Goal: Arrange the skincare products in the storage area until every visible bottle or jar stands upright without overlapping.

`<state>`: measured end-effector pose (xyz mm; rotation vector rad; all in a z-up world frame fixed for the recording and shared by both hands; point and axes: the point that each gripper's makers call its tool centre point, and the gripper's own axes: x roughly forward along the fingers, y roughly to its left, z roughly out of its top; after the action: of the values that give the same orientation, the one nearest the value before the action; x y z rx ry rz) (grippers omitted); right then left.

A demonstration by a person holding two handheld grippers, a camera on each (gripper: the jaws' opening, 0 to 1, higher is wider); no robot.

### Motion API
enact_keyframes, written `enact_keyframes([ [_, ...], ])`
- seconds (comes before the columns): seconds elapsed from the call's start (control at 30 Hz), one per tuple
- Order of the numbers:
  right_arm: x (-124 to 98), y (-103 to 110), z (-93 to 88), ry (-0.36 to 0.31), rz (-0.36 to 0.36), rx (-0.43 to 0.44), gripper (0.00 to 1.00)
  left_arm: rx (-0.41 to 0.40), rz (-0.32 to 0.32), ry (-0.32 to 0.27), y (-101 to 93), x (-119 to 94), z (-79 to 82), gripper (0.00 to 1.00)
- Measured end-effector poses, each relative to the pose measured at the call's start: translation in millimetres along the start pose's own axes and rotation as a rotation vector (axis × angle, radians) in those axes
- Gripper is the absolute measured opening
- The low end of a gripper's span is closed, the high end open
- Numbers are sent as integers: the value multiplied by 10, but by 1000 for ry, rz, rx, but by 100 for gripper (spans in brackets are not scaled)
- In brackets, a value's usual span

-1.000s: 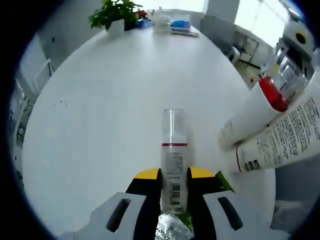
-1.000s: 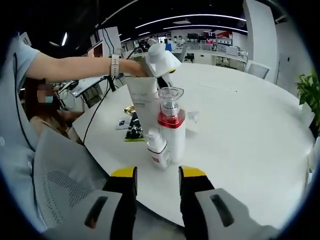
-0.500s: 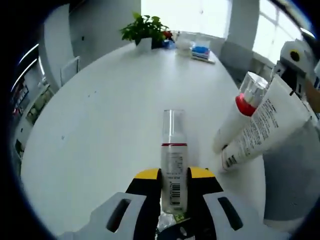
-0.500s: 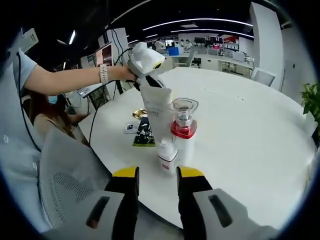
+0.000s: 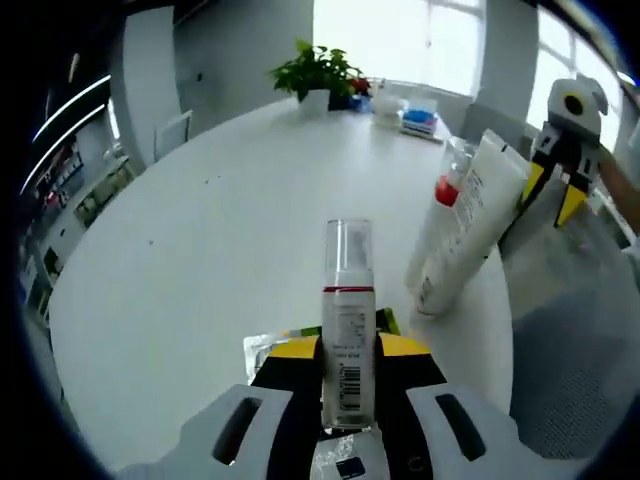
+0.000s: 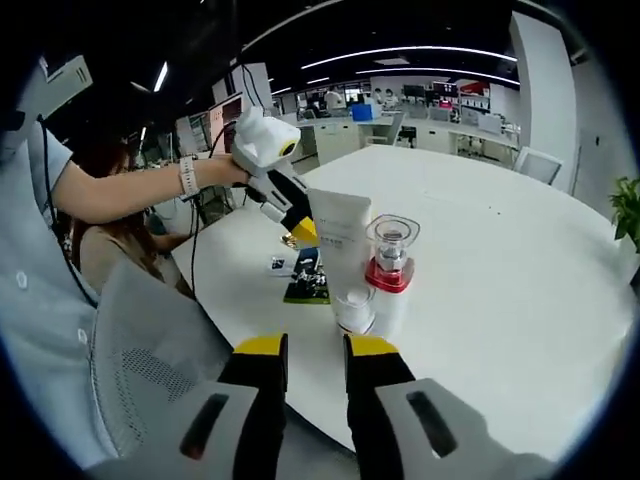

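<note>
On round white tabletop [image 5: 200, 230] in open office: potted plant [image 5: 320, 72] at far edge, windows behind. Left gripper [image 5: 348, 350] fingers clamped on clear-capped pump bottle [image 5: 347, 320], held above sachets [image 5: 262, 345]. White tube [image 5: 468, 220] and red-collared bottle [image 5: 445, 200] upright near edge. Right gripper [image 6: 315, 352] fingers slightly apart, empty. Versus second ago: tube and bottle farther off in left gripper view, sachets newly in sight.

tube [image 6: 340, 250] beside pump bottle [image 6: 390, 275], on table [image 6: 500, 260]
</note>
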<state>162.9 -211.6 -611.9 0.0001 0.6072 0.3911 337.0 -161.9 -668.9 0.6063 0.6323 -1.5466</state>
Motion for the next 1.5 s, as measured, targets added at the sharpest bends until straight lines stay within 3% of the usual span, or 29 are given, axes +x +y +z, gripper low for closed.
enact_keyframes([
  [0.27,27,149,-7,1,19,7,17,-28,36,-36,-204,-232,-203,15],
  [0.4,52,190,58,-35,16,1,17,-52,44,-57,-311,-307,-276,16],
  [0.5,75,207,105,-64,18,4,18,-109,18,-106,-406,-331,-290,16],
  [0.57,92,209,155,-96,19,12,18,-117,23,-98,-453,-349,-345,15],
  [0.73,147,261,303,-193,38,60,18,-129,6,-144,-649,-430,-311,16],
  [0.93,234,310,450,-315,65,144,21,-137,-19,-247,-868,-550,-120,16],
  [1.23,331,334,552,-383,120,242,24,-124,-89,-326,-1205,-569,57,16],
  [1.37,316,356,655,-450,169,308,24,-122,-122,-358,-1334,-583,138,16],
  [1.5,348,384,670,-447,192,311,25,-117,-153,-382,-1433,-569,194,16],
])
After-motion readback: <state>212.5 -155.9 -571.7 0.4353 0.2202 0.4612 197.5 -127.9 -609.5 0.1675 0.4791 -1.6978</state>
